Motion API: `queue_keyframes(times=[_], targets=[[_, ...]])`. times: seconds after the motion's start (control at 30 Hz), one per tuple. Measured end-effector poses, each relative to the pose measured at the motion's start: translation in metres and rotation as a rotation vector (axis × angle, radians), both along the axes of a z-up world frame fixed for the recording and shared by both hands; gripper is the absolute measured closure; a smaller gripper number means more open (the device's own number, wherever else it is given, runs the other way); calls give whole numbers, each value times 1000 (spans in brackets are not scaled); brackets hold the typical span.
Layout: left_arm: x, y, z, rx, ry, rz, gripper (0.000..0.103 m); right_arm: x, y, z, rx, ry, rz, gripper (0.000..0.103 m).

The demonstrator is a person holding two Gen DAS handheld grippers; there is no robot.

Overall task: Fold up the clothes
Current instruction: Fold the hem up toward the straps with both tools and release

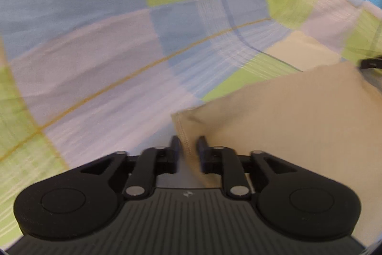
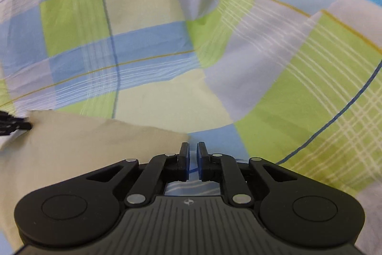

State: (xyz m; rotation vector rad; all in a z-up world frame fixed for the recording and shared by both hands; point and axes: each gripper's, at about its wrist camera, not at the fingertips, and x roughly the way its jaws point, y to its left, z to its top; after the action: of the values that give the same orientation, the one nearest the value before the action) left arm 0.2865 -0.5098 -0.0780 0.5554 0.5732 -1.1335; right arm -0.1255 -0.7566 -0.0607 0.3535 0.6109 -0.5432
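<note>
Left claw point(image 1: 188, 147) clamped on beige garment point(image 1: 286, 123) hem | right claw point(image 2: 193, 154) nearly closed, nothing visibly gripped | cloth judged light, limp; corner at 10 o'clock advised.

left tool point(image 1: 189, 147) pinching beige garment point(image 1: 286, 121) hem; checked sheet point(image 1: 107, 63) beneath, blurred

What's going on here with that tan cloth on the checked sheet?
A person is folding a tan garment on a checked sheet with two handheld claws. The left claw is pinching the garment's stitched edge between its fingers. The right claw sits at the garment's other corner, nearly closed, with only the sheet visible between its fingers, so it does not seem to be gripping cloth.
</note>
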Motion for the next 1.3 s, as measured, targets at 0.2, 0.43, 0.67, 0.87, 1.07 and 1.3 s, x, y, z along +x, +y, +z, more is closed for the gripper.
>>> queue_keyframes(times=[0.2, 0.43, 0.67, 0.87, 1.07, 1.3], targets=[[-9, 47, 21, -25, 33, -13, 82, -22, 68, 26, -81, 48, 166, 80], [-71, 122, 25, -33, 131, -151, 80, -46, 150, 7, -80, 162, 329, 71], [-89, 150, 7, -63, 250, -175, 79, -76, 149, -12, 60, 169, 205, 64], [-90, 144, -3, -67, 287, -171, 101, -90, 123, -24, 262, 9, 90, 66], [-89, 151, 3, -35, 245, -192, 102, -101, 120, -24, 255, 8, 66, 96], [-111, 159, 18, 52, -15, -228, 100, -110, 140, -6, 87, 117, 81, 88]])
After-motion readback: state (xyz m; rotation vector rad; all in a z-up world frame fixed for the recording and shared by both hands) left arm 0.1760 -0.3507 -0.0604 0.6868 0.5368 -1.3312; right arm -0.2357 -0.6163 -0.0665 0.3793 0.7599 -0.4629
